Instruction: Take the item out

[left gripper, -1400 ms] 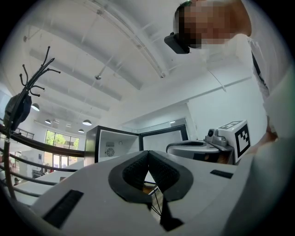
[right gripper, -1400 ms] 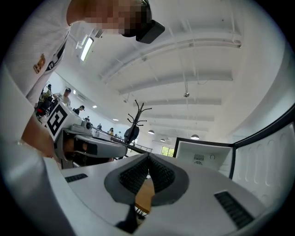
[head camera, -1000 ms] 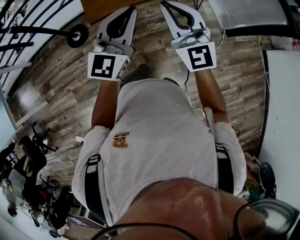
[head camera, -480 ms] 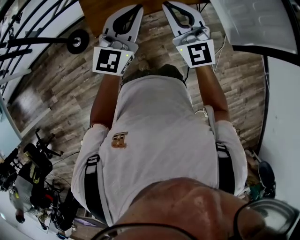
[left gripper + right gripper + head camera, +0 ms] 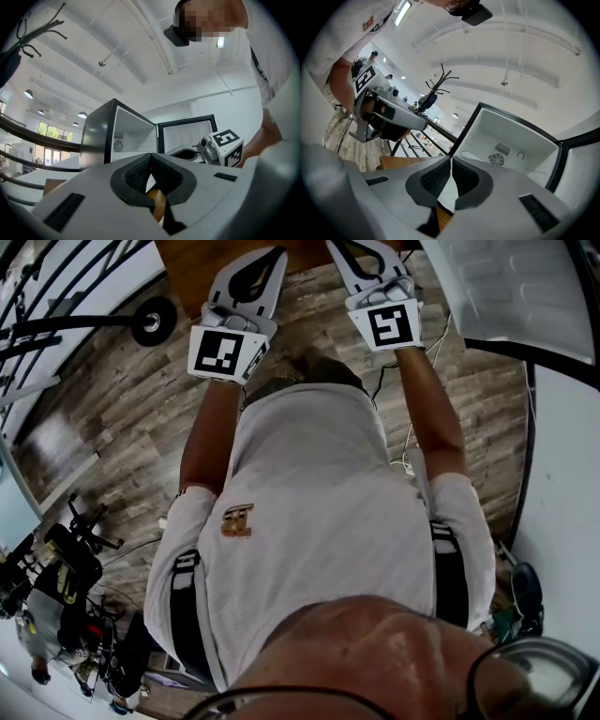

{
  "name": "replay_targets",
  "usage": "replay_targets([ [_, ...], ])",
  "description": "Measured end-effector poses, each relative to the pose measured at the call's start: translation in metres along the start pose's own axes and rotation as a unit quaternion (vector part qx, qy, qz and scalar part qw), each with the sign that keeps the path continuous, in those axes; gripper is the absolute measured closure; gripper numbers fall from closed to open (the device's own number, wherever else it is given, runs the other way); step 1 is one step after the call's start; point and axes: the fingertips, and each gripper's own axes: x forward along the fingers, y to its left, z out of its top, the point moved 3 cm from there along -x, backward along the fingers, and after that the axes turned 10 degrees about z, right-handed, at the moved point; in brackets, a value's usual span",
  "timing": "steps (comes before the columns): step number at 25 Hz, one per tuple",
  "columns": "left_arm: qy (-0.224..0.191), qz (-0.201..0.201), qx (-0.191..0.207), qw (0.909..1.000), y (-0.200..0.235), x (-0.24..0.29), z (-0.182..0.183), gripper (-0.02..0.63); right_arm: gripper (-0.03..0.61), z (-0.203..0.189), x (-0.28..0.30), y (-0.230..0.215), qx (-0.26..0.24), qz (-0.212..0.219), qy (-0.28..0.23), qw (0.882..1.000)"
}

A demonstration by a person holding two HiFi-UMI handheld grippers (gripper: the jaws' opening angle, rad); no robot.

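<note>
Head view: left gripper [image 5: 150,158] and right gripper [image 5: 451,160] have advanced over the brown wooden worktop [image 5: 192,259] toward the open black mini fridge [image 5: 513,136], fingers shut, empty; no item visible inside yet.

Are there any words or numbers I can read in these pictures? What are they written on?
No word or number can be read here.
Left marker cube: a black-and-white square pattern, not letters.
Right marker cube: the same kind of pattern, not letters.
Shirt logo: a small orange mark, too blurred to read.
Fridge: no label shows on it.
</note>
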Motion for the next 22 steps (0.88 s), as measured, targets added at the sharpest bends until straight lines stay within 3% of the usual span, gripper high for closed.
replay_targets([
  [22,0.046,0.061,0.003,0.9971,0.007,0.058,-0.053,0.595,0.540,-0.101,0.056,-0.025,-0.106,0.077,0.062,0.989],
])
